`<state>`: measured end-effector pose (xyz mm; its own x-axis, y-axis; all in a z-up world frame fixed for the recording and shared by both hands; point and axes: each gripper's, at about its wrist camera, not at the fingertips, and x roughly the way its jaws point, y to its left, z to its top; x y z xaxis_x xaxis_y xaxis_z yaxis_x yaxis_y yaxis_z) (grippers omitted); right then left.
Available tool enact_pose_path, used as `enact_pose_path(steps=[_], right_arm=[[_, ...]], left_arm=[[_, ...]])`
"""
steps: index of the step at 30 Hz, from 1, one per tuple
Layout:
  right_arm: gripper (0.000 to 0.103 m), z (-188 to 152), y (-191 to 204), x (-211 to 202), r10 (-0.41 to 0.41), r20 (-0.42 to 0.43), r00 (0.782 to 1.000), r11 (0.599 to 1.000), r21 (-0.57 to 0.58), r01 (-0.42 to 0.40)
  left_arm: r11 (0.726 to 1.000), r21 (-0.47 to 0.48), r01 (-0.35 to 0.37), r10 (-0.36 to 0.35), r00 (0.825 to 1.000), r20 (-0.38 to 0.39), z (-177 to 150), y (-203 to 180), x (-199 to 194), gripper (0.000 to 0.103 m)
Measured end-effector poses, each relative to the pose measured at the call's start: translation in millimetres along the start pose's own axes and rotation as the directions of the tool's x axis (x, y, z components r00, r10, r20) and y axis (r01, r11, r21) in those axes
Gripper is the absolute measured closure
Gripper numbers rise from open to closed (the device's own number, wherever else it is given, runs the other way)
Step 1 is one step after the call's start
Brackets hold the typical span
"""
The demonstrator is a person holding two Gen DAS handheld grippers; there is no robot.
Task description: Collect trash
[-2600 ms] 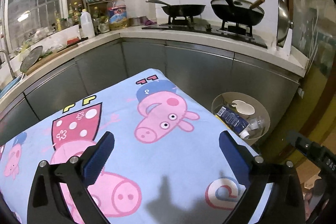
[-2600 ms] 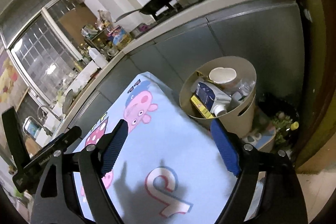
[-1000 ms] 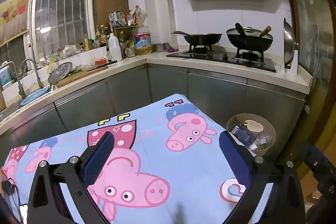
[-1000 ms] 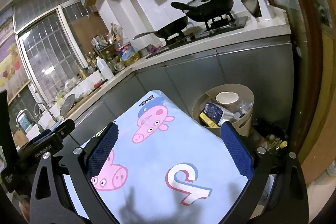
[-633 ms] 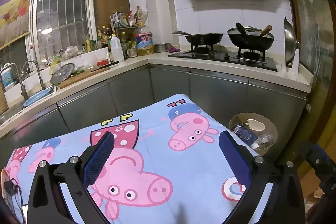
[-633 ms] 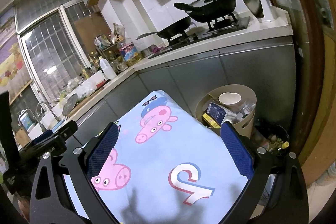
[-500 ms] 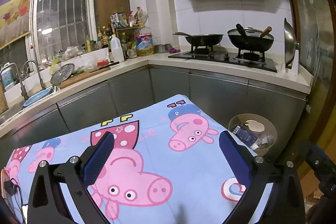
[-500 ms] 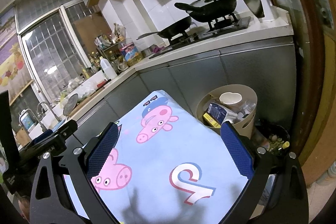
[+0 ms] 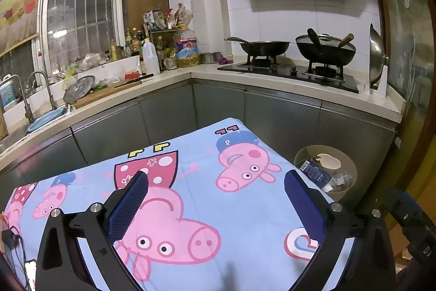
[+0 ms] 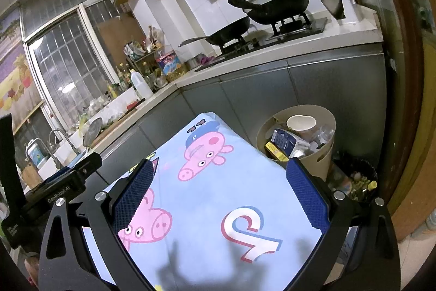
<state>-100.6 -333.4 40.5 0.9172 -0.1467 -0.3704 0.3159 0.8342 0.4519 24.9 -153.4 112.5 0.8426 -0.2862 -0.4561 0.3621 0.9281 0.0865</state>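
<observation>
A tan waste bin (image 9: pixel 346 168) stands on the floor past the table's far right corner, also in the right wrist view (image 10: pixel 324 154). It holds a paper cup (image 10: pixel 301 122), a blue carton (image 10: pixel 286 142) and clear plastic pieces. My left gripper (image 9: pixel 218 198) is open and empty above the cartoon-pig tablecloth (image 9: pixel 196 198). My right gripper (image 10: pixel 220 190) is open and empty above the same cloth (image 10: pixel 218 195). No loose trash shows on the cloth.
Grey kitchen cabinets (image 9: pixel 218 105) wrap the far side and left. The counter carries a stove with two woks (image 9: pixel 324 48), bottles (image 9: pixel 151 56) and a sink (image 9: pixel 46 113). A dark pail of scraps (image 10: pixel 357 176) sits right of the bin. A wooden door frame (image 10: pixel 403 100) bounds the right.
Both grippers have tilted up and drawn back from the bin since 2.6 s ago, so more of the kitchen shows. Over the last half second almost nothing moved. Both stay open.
</observation>
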Motion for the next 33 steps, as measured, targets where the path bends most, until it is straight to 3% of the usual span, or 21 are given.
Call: enact_pose_path(steps=[33], right_arm=[[0.006,-7.7,-7.3,8.0,-0.006,-0.038,0.999,1.0,0.015,0.007]], left_arm=[[0.999,0.028,-0.027,0.027,0.999,-0.017,-11.5,-2.8,10.6,0.004]])
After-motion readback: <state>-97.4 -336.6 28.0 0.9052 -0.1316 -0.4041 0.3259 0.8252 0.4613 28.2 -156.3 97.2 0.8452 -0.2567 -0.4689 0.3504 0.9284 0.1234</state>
